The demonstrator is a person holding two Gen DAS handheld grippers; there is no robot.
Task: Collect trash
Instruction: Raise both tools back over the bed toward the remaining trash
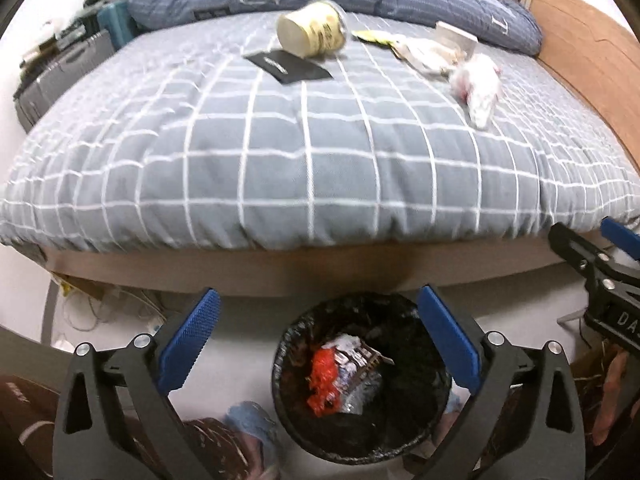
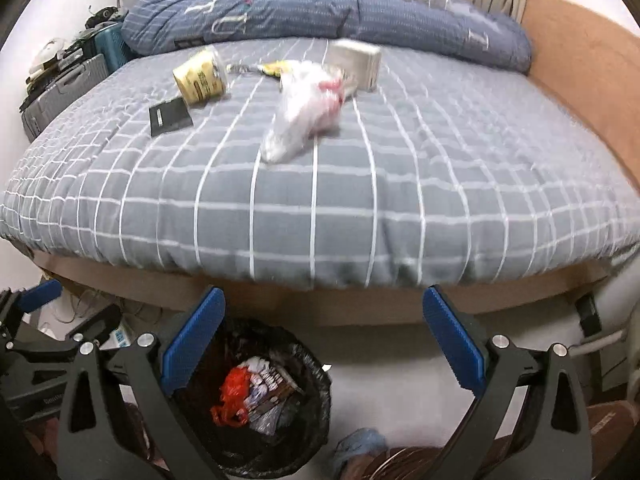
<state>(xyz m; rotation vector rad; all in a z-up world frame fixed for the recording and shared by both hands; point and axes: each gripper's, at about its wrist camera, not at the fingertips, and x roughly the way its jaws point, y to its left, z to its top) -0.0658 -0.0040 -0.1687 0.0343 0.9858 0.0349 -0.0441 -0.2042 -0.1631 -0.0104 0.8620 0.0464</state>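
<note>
Both grippers stand with jaws wide apart and nothing between them. Left gripper (image 1: 316, 340): I hold it above the bin (image 1: 288, 360), which shows between its blue pads (image 1: 190, 340). Right gripper (image 2: 324, 340): I hold it just beside the left one, over bare floor (image 2: 380, 368), with the bin at its lower left.

Bin: a round pail lined with a black bag, on the floor at the foot of the bed (image 1: 280, 152). It already holds some trash: a red crumpled wrapper (image 1: 324, 376) and a pale printed packet (image 1: 356, 356) touching it (other scraps below are too dark to tell).

Left on the bed, all well apart from the bin:
- a yellow cup (image 1: 312, 32) lying on its side;
- a flat black card (image 1: 288, 66) just in front of the cup;
- a clear plastic bag (image 2: 304, 108) with something red inside;
- a small yellow wrapper (image 2: 274, 68) behind the bag;
- a pale box (image 2: 354, 62) near the folded blue quilt (image 2: 320, 4), which may or may not count as trash.

Progress, as I judge it: partly done. A few pieces are binned, but most of the visible litter is not yet collected. Since both grippers are free, the likely next step is a reach onto the bed; the bag lies nearest my right gripper, the cup and card nearer my left.
</note>
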